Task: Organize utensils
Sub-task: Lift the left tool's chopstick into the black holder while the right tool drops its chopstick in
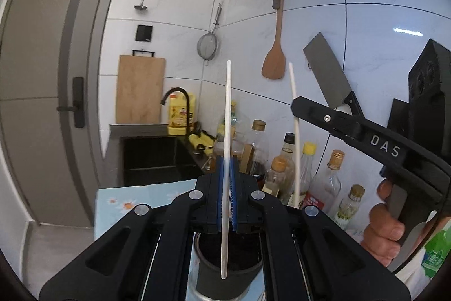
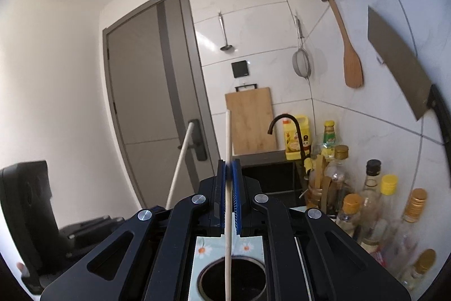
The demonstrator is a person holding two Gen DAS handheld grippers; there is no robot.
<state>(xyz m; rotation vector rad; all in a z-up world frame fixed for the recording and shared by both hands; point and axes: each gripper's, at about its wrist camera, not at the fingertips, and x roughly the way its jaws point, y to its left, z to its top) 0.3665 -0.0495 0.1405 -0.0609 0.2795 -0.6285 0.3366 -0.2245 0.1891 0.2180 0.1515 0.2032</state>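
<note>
My left gripper (image 1: 225, 160) is shut on a white chopstick (image 1: 227, 109) that it holds upright. The chopstick's lower end hangs over the mouth of a dark round utensil holder (image 1: 225, 270). To its right, my right gripper (image 1: 295, 105) grips a second chopstick (image 1: 293, 81), with a hand (image 1: 386, 227) on its handle. In the right wrist view, my right gripper (image 2: 229, 163) is shut on its pale chopstick (image 2: 227, 137), whose lower end hangs above the holder (image 2: 245, 281). The left gripper's chopstick (image 2: 180, 160) leans at the left.
Several oil and sauce bottles (image 1: 332, 174) crowd the counter at the right. A cleaver (image 1: 327, 72), wooden spatula (image 1: 274, 58), strainer (image 1: 208, 45) and ladle (image 1: 142, 2) hang on the tiled wall. A cutting board (image 1: 139, 89), black faucet (image 1: 176, 95) and sink lie beyond. A floral cloth (image 1: 126, 202) covers the table.
</note>
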